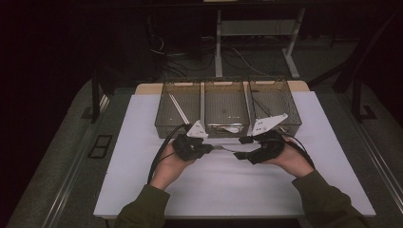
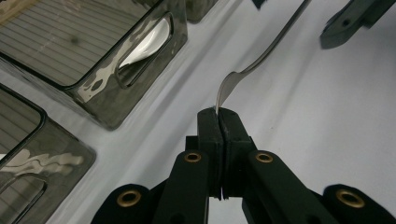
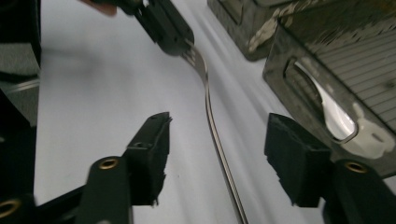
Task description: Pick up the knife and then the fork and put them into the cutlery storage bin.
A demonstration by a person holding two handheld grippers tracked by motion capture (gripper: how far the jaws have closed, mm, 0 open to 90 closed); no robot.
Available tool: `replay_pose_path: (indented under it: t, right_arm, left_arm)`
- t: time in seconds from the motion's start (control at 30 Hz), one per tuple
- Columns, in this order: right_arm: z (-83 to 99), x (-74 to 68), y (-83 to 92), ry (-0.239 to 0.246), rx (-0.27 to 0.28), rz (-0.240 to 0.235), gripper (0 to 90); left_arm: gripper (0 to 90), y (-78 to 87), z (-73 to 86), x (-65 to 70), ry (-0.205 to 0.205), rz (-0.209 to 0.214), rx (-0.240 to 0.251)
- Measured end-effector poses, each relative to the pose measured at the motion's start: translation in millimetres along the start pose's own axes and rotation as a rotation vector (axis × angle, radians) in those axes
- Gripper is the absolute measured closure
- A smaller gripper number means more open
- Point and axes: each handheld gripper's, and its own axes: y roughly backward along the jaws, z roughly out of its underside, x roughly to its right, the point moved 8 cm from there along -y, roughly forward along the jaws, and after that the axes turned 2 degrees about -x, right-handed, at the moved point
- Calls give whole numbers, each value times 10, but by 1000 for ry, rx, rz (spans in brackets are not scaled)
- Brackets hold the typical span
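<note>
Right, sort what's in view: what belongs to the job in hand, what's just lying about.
In the job:
- fork
- left gripper, shut on its tines
- right gripper, fingers open around the handle

Lying about:
- three smoked bins
- white spoon in one

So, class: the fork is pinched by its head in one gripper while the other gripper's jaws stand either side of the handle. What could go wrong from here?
1. The left gripper pinches only the fork tines, so the fork might pivot or slip.
2. The right gripper stands open around the handle; closing off-centre could knock it aside.
3. The trays stand close; a swing might strike one.
</note>
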Motion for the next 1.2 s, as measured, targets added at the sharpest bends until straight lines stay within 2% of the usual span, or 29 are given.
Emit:
replay_pose_path:
  t: [0.33,0.67,0.8,1.0,1.1,1.2]
  right_arm:
    - [99,-19,-179,71,-110,27,620]
    - [147,-63,-258,112,-165,54,806]
    - [163,-63,-271,143,-181,60,832]
    - [204,-114,-310,183,-211,9,867]
    - [209,-123,-318,173,-212,-10,868]
    - [219,-108,-315,160,-213,-6,868]
  left_arm:
    - [878,-16,-47,96,-50,-7,-14]
    - [878,-15,-55,116,-60,-9,-18]
    - [877,-15,-49,133,-69,-6,-20]
    - [862,-1,-32,131,-79,20,-9]
    - [840,5,-16,125,-63,29,11]
    - [698,42,8,83,-33,24,43]
